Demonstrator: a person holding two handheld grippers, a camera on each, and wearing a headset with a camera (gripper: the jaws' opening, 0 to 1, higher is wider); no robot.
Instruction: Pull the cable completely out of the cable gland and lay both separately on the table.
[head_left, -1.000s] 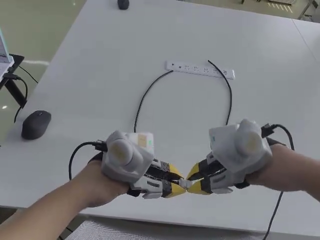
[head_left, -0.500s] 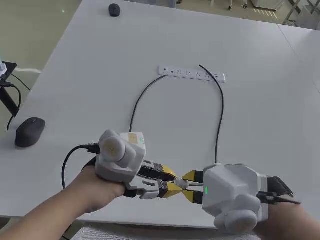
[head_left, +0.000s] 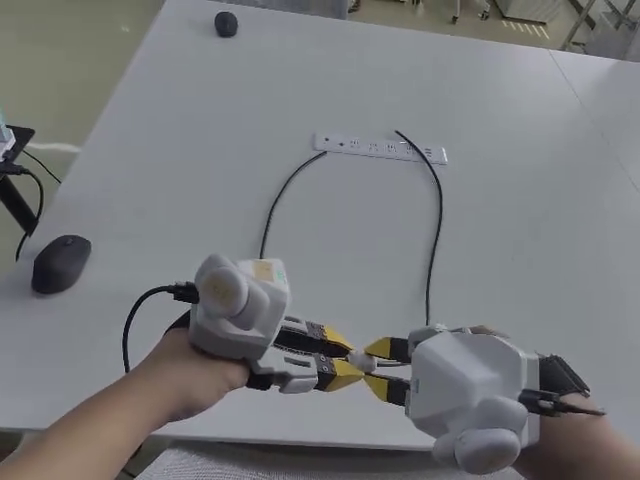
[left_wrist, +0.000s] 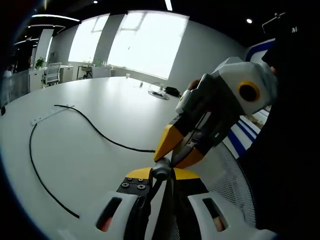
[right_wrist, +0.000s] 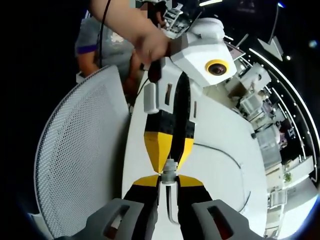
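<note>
Cable (head_left: 437, 230) still in gland (left_wrist: 161, 170): left tongs (head_left: 352, 363) clamp gland, right tongs (right_wrist: 169, 182) apparently pinch cable; neither laid separately on worktop (head_left: 520, 200).

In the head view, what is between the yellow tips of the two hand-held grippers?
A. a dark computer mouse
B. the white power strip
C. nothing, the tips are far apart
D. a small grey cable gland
D: the small grey cable gland sits just where the left hand-held gripper and the right hand-held gripper meet tip to tip.
</note>
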